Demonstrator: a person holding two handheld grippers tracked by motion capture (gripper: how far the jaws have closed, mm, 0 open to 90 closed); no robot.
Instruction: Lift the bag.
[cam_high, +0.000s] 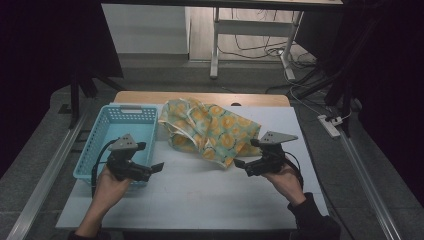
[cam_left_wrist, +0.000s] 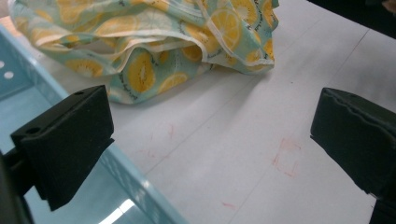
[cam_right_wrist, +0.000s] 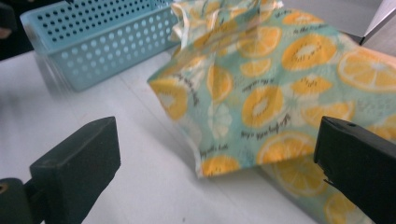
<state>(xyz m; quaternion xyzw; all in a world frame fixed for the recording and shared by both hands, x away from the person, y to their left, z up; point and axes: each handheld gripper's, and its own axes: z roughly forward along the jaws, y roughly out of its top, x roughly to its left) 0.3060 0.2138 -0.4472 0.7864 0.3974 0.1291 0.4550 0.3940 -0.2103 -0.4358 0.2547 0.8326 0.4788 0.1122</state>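
Note:
A crumpled cloth (cam_high: 210, 127) printed with orange slices on pale green lies on the white table top (cam_high: 200, 192), right of a light blue perforated basket (cam_high: 120, 131). My left gripper (cam_high: 156, 169) hovers over the basket's near right corner, jaws wide open and empty; in the left gripper view the cloth (cam_left_wrist: 154, 42) lies ahead of my left gripper (cam_left_wrist: 210, 140), beyond the basket rim (cam_left_wrist: 135, 184). My right gripper (cam_high: 246, 155) is at the cloth's near right corner, open, with nothing gripped. The right gripper view has the cloth's corner (cam_right_wrist: 261, 102) just ahead of the right gripper (cam_right_wrist: 215, 163).
The basket (cam_right_wrist: 102, 42) looks empty inside. A wooden strip (cam_high: 200, 96) edges the table's far side. Beyond it are a metal desk frame (cam_high: 250, 45), cables and a power strip (cam_high: 330, 126) on the floor. Faint red marks (cam_left_wrist: 285, 156) show on the table top.

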